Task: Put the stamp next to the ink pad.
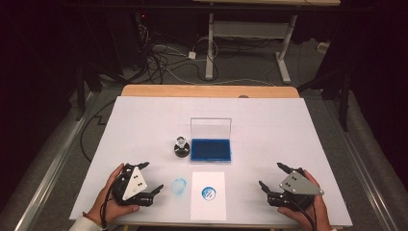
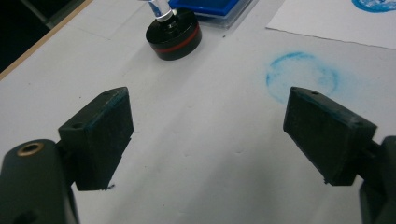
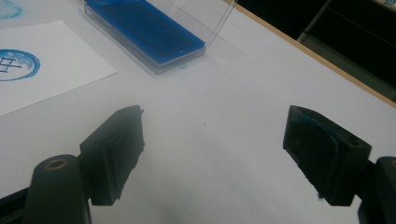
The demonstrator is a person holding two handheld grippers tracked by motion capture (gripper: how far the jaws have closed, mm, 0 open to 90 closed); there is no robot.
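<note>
Both claws released, jaws spread wide, nothing gripped. The left gripper [image 1: 146, 179] sits at seven o'clock, the right gripper [image 1: 273, 176] at five. The stamp [image 1: 181, 147] stands upright at table centre, just beside the open blue ink pad [image 1: 210, 149]. Stamped paper [image 1: 208, 195] and a blue smudge [image 1: 179, 186] lie between the grippers, the route to the stamp unobstructed.

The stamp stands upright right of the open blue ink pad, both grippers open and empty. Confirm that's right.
One thing is wrong: the stamp stands to the left of the ink pad, not the right, as the high view shows. The rest holds: the pad's lid is up, and the left gripper and right gripper are open and empty.
</note>
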